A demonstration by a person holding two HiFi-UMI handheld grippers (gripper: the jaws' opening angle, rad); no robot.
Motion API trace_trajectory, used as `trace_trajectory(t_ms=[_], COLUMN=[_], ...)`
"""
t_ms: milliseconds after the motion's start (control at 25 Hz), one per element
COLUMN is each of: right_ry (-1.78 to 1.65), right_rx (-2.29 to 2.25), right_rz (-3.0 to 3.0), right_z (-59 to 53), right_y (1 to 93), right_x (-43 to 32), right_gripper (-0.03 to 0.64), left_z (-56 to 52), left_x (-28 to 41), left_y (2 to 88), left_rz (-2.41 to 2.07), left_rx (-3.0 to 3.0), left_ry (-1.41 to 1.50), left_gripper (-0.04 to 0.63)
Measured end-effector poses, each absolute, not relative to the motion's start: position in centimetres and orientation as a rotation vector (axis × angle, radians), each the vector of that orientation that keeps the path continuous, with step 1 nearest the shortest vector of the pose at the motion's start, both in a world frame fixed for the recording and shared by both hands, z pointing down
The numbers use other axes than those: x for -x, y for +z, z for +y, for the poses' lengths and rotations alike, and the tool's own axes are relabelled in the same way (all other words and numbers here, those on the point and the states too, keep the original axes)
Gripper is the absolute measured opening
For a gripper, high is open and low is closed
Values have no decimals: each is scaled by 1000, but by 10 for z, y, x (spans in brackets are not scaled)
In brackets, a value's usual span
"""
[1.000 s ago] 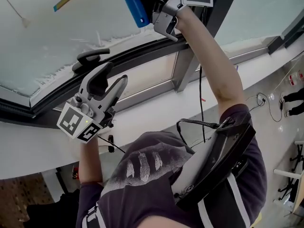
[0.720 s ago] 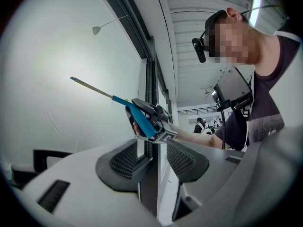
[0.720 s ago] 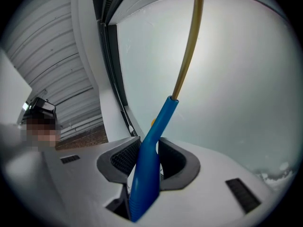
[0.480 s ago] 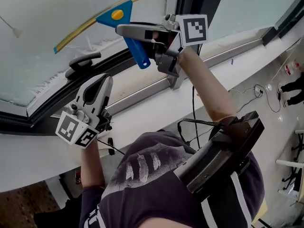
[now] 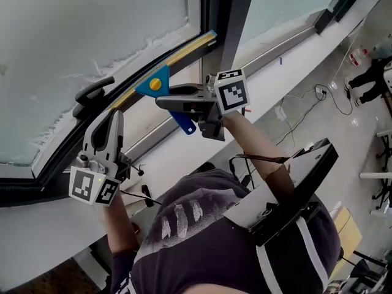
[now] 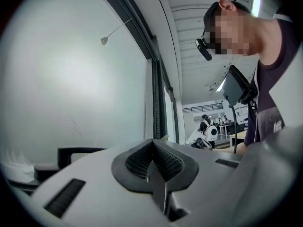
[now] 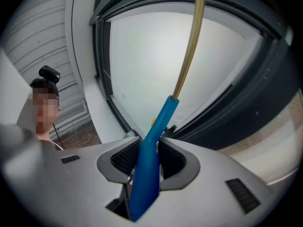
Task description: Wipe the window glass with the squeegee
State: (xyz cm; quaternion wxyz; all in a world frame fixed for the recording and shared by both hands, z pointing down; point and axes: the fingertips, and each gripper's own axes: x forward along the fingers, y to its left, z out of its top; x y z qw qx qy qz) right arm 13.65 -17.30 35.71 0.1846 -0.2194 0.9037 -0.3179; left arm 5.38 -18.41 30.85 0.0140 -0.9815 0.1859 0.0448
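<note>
One downward stroke is finishing on the window glass: the squeegee is now lying with its yellow blade along the pane's bottom edge, far lower than a second ago. The right gripper is clamping its blue handle. The left gripper, newly closed, is idling empty beside the frame.

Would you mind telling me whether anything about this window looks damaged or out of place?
Yes: the frosted layer on the window glass ends in a ragged, torn-looking fringe along its lower edge, above the dark frame and left of the squeegee. I cannot tell whether it is film or residue.
</note>
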Motion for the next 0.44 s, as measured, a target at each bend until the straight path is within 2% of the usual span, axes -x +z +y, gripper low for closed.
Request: trace_trajectory(t_ms=[440], right_ry=[-1042], right_rx=[788], right_rz=[2380], right_z=[-150], right_y=[404], right_x=[-159], right_gripper=[121], left_z=[-164], left_x=[-71], left_y=[325], left_rz=[410], left_rx=[3163], left_ry=[155], left_gripper=[6])
